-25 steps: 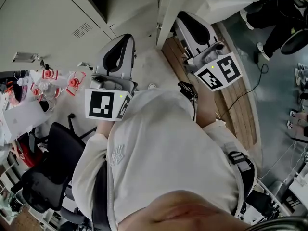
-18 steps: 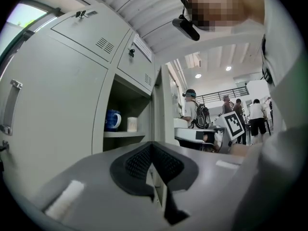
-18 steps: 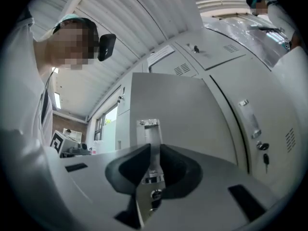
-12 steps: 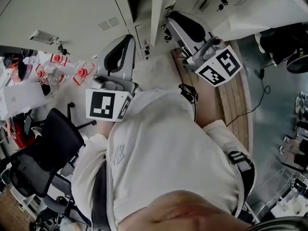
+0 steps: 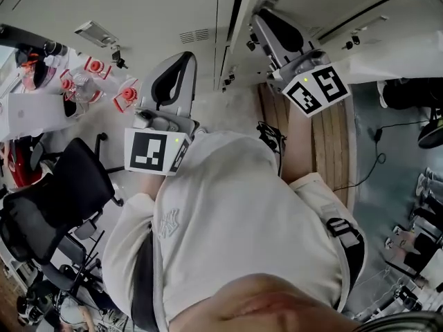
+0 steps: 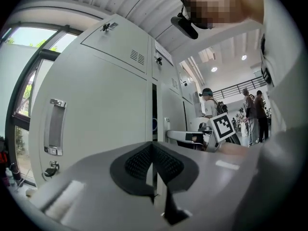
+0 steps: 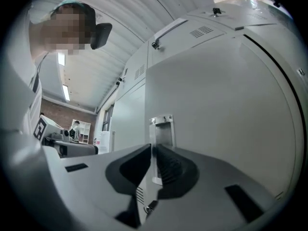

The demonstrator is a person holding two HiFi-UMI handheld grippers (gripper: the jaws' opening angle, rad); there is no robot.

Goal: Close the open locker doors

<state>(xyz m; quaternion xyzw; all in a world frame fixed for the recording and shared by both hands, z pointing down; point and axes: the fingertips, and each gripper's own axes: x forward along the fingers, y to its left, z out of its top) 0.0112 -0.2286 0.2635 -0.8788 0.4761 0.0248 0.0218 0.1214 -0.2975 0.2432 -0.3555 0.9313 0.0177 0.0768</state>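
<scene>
While both claws point at the lockers, I read the left claw (image 6: 153,150) as pinched shut on nothing, its black ribbed pads (image 6: 137,162) meeting edge to edge. Dead ahead of its tips runs a narrow dark vertical gap (image 6: 154,110) between pale grey, smooth sheet-metal panels. Left of the tips is a flat door (image 6: 96,109) with a tall recessed chrome handle (image 6: 54,126). A slotted vent (image 6: 137,57) sits higher up, above the tips.

Right claw (image 7: 152,153): jaws drawn together too, with only a hairline slit between them, and empty. Just past its tips stands the locker door (image 7: 226,95), matte grey and ajar by a thin crack. A rectangular recessed pull (image 7: 162,127) sits straight behind the slit. I cannot tell whether the tips touch the panel. From the head view the door's thin pale edge sits just left of the right claw.
</scene>
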